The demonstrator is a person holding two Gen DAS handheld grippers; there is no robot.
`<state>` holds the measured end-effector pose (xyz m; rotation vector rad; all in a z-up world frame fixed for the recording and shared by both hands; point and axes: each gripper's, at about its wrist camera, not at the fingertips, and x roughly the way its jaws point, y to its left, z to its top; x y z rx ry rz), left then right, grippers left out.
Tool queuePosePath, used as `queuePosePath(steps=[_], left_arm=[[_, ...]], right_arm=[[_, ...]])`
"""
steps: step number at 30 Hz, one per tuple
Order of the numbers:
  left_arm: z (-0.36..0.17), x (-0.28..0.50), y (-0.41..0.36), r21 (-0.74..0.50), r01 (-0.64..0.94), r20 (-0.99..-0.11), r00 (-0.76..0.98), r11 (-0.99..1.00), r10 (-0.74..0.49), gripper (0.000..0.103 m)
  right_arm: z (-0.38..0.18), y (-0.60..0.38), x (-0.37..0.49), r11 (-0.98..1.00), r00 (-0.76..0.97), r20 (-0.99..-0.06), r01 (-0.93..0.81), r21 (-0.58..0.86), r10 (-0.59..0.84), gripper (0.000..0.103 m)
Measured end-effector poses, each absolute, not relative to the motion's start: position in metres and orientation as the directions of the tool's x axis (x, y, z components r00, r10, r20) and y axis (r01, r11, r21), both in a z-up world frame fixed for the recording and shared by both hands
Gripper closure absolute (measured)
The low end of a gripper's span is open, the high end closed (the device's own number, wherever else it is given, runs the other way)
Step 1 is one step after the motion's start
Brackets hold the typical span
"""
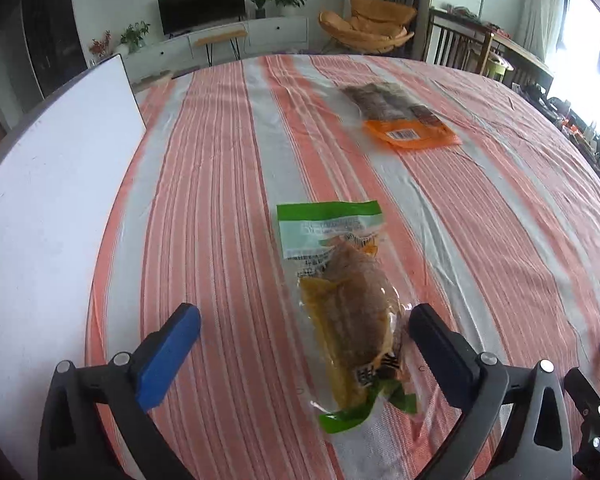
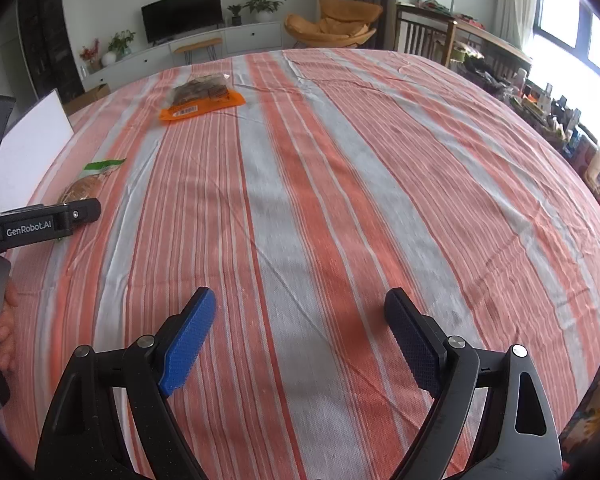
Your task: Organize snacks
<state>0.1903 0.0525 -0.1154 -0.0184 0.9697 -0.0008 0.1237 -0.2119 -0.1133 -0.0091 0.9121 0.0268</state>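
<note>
A clear snack packet with green ends [image 1: 348, 304] holds a brown and yellow piece and lies flat on the striped cloth. My left gripper [image 1: 304, 312] is open and straddles the packet's near half. The blue pad stands well off to its left and the dark pad sits right at its right edge without squeezing it. Farther back lies an orange packet [image 1: 408, 120] with dark snacks inside. My right gripper [image 2: 300, 296] hovers open over bare cloth with nothing between its pads. The right wrist view shows the green packet [image 2: 86, 186] far left and the orange packet [image 2: 202, 98] at the back.
An orange and grey striped tablecloth [image 1: 220, 160] covers the round table. A white board [image 1: 52, 200] stands along its left side. A hand [image 2: 4, 320] grips the left tool at the left edge. Chairs, a TV cabinet and cluttered shelves lie beyond the table.
</note>
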Motion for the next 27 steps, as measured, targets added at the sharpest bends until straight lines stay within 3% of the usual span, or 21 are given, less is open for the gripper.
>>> queuePosePath(steps=[27], left_arm=[[-0.1154,0.1937,0.0508,-0.012,-0.01,-0.817,0.576,1.0,-0.004,0.0]], right_arm=[[-0.1131,-0.2123,0.1231,1.0,0.612,-0.79,-0.023,0.002,0.016,0.014]])
